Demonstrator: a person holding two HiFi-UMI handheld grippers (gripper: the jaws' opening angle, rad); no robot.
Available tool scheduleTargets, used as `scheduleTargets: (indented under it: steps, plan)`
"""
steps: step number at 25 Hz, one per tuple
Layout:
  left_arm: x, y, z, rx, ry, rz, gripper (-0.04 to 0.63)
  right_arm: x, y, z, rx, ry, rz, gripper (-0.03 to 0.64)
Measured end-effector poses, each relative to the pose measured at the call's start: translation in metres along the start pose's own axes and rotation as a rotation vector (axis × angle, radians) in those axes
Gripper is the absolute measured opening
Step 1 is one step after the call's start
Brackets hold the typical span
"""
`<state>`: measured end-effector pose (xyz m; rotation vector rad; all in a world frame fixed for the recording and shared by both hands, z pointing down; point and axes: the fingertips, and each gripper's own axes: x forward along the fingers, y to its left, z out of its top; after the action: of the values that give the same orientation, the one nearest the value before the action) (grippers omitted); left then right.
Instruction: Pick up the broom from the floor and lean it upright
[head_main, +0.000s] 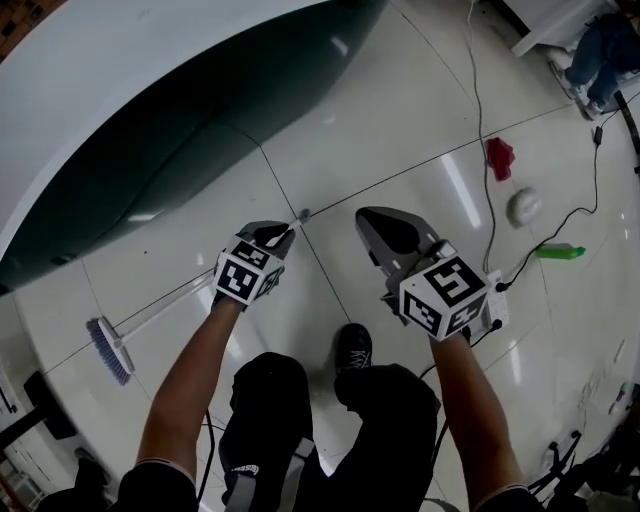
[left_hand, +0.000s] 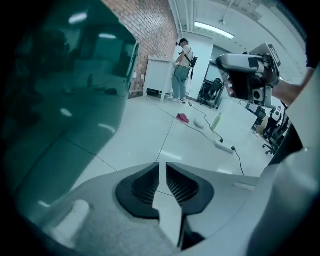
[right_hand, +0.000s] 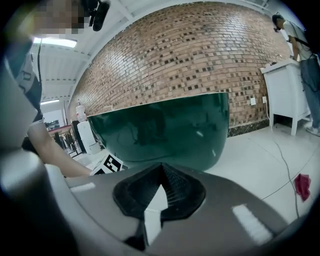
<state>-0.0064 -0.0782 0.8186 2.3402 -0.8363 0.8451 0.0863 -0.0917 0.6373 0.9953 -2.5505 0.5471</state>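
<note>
The broom lies flat on the white tiled floor, its blue brush head (head_main: 110, 350) at the lower left. Its pale handle (head_main: 180, 300) runs up and right to a tip (head_main: 303, 213). My left gripper (head_main: 283, 237) hovers just above the handle near that tip. Its jaws stand a narrow gap apart, and only floor shows between them (left_hand: 162, 169). My right gripper (head_main: 372, 222) hangs to the right of the handle tip, apart from the broom. Its jaws meet at the tips with nothing in them (right_hand: 162, 167). Neither gripper view shows the broom.
A large dark green curved counter (head_main: 200, 130) fills the upper left, close beyond the broom. A red cloth (head_main: 499, 157), a white lump (head_main: 523, 206), a green bottle (head_main: 560, 251) and a black cable (head_main: 478, 110) lie at the right. My shoe (head_main: 353, 347) is below the grippers. A person (left_hand: 182, 70) stands by a white cabinet (left_hand: 159, 77).
</note>
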Motion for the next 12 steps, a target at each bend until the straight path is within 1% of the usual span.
scheduleTargets:
  steps: [4,6,9,12]
  plan:
    - [0.049,0.020,-0.042,0.018,0.048,-0.011,0.069,0.029,-0.016,-0.045,-0.020,0.014,-0.009,0.000]
    - [0.071,0.030,-0.061,0.033,0.075,-0.013,0.101,0.042,-0.022,-0.063,-0.021,0.017,-0.011,0.000]
    - [0.099,0.044,-0.088,0.064,0.113,0.003,0.147,0.058,-0.027,-0.085,-0.023,0.018,-0.021,0.000]
    - [0.125,0.056,-0.112,0.086,0.158,0.010,0.164,0.068,-0.028,-0.102,-0.031,0.025,-0.033,0.000]
